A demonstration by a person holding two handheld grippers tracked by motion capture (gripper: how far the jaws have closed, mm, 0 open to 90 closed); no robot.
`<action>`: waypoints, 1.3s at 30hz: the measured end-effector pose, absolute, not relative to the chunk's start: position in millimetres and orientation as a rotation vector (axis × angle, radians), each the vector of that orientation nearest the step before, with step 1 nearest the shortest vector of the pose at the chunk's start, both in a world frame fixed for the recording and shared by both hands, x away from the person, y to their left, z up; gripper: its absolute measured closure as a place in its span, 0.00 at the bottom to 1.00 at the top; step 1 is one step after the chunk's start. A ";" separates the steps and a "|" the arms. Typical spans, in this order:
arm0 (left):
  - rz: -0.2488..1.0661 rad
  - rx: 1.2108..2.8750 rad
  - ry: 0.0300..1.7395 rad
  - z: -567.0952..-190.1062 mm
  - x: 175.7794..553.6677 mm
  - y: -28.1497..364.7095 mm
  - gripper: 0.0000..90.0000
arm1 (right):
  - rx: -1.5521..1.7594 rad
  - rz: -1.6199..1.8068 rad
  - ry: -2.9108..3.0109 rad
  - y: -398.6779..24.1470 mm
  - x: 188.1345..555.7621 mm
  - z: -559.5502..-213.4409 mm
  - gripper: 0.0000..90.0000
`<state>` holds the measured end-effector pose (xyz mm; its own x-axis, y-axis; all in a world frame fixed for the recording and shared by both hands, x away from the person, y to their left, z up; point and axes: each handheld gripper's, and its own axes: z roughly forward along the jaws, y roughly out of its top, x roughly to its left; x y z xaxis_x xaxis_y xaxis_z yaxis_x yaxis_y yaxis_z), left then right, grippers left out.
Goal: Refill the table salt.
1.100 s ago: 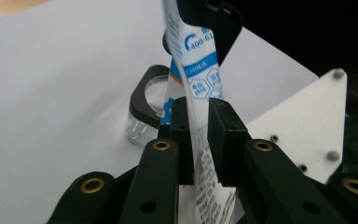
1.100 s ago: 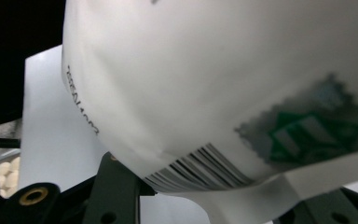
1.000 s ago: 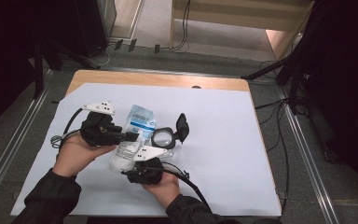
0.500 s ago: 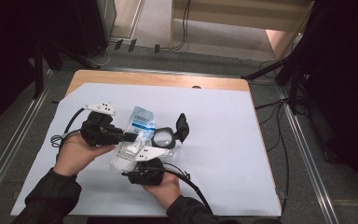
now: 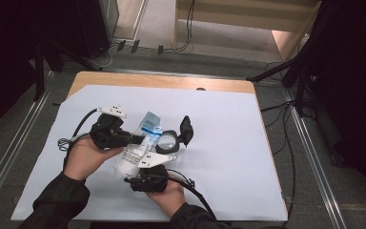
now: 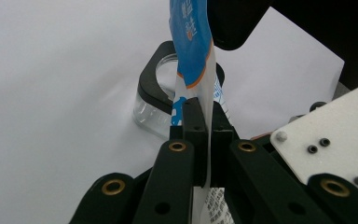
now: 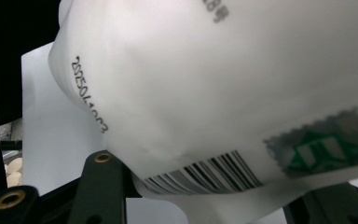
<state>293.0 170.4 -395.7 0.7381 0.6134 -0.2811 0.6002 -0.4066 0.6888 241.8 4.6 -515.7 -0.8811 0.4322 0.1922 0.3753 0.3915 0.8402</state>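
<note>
Two claws, left claw pinching pouch

The pouch was milky white, with a blue panel edged in orange at its top end and white lettering on the blue. Lower down it carried a black barcode, black printed digits and a green-and-grey stamp-like mark. The left gripper was black, with brass-coloured rings at its pivots and black fingers. A white plate with dark screws sat beside it. The magnifier had a black frame around clear glass. The bench was pale wood under a white sheet. The sleeves were black.
</note>
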 end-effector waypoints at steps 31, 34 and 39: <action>-0.123 2.093 0.870 -411.1 308.9 160.4 0.90 | 0.860 1.599 2.625 -4.6 245.9 -517.7 0.60; -0.130 2.099 0.872 -411.1 309.6 162.0 0.89 | 0.859 1.602 2.620 -5.0 245.7 -517.0 0.60; -0.127 2.115 0.881 -412.3 309.9 163.1 0.88 | 0.900 1.633 2.603 -9.6 248.5 -515.7 0.61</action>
